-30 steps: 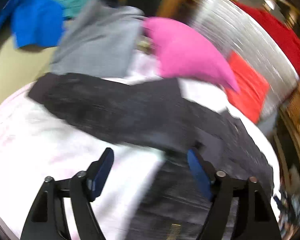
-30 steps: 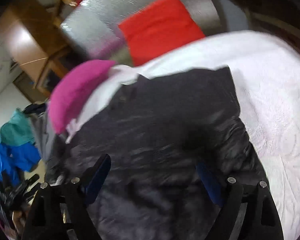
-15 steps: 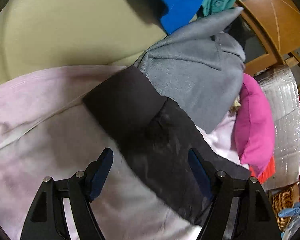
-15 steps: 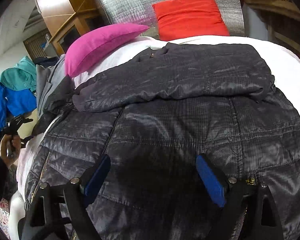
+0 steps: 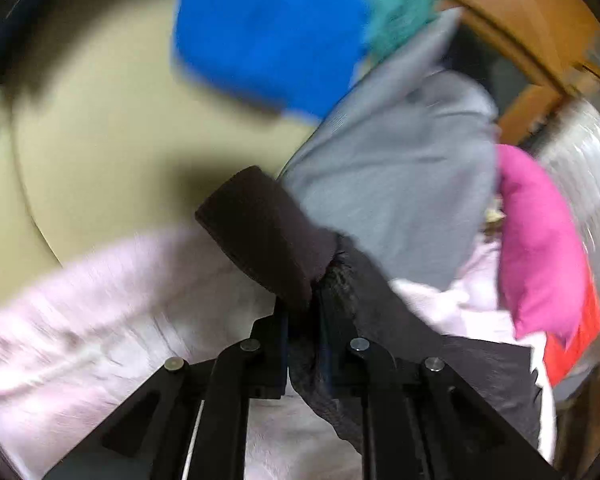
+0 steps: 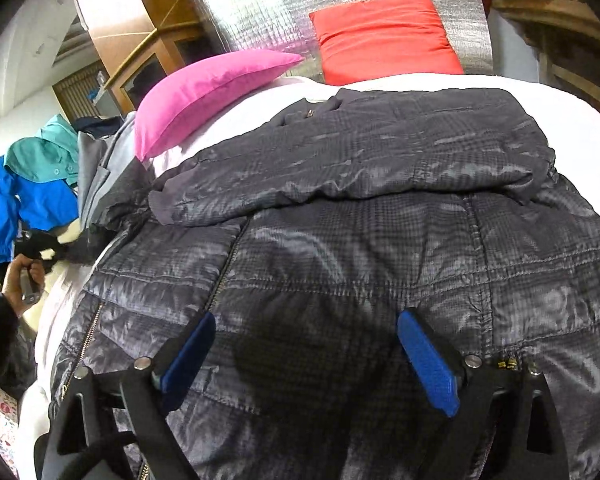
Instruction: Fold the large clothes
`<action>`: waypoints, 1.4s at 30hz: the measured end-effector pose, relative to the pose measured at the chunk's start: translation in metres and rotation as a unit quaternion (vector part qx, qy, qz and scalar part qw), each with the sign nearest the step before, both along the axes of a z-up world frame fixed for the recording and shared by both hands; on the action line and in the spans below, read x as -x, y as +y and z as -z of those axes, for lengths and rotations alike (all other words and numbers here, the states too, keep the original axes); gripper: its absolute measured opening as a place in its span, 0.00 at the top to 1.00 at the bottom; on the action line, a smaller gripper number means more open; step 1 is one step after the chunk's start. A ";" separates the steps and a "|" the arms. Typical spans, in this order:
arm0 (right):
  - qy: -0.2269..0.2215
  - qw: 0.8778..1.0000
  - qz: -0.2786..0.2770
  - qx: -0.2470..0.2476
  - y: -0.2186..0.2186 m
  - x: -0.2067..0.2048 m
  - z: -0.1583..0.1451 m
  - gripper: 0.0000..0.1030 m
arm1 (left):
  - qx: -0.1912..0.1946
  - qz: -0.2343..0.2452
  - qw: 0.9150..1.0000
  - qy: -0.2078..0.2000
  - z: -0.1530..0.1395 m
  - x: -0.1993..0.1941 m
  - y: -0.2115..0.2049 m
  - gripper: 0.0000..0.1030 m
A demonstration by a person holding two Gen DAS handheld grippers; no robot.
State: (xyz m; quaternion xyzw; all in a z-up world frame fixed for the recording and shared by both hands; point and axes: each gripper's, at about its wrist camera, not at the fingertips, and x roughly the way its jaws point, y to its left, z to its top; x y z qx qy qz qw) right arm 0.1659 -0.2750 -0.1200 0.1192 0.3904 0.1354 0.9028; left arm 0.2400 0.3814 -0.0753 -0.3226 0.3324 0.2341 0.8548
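A dark grey quilted jacket [image 6: 380, 240] lies spread on a bed with a white cover [image 6: 572, 104]; one sleeve is folded across its chest. My left gripper [image 5: 302, 312] is shut on the other sleeve [image 5: 380, 320] just behind its dark knit cuff [image 5: 264, 236], at the bed's left edge. In the right wrist view the left gripper [image 6: 40, 240] shows far left, in a hand. My right gripper [image 6: 304, 344] is open and empty, hovering low over the jacket's lower body near the zipper [image 6: 224, 268].
A pink pillow [image 6: 204, 92] and a red pillow [image 6: 384, 36] lie at the head of the bed against a silver padded board [image 6: 280, 0]. Grey [image 5: 400, 184], blue [image 5: 268, 32] and teal [image 6: 44, 152] clothes are piled at the left. Wooden furniture [image 6: 140, 28] stands behind.
My left gripper has moved forward onto the sleeve and closed on it behind the cuff. My right gripper has stayed open over the jacket body, nearly still.
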 end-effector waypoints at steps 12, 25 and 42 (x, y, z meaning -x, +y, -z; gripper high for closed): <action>-0.008 0.999 0.004 -0.040 -0.010 0.003 -0.002 0.08 | -0.236 0.175 0.943 -0.154 -0.202 0.030 -0.219 0.87; -0.040 0.971 0.074 -0.223 -0.072 0.020 -0.023 0.08 | -0.242 0.382 0.885 -0.114 -0.163 -0.014 -0.516 0.88; -0.070 0.955 0.140 -0.251 -0.104 0.026 -0.028 0.08 | -0.164 0.447 0.879 -0.015 -0.076 -0.007 -0.518 0.23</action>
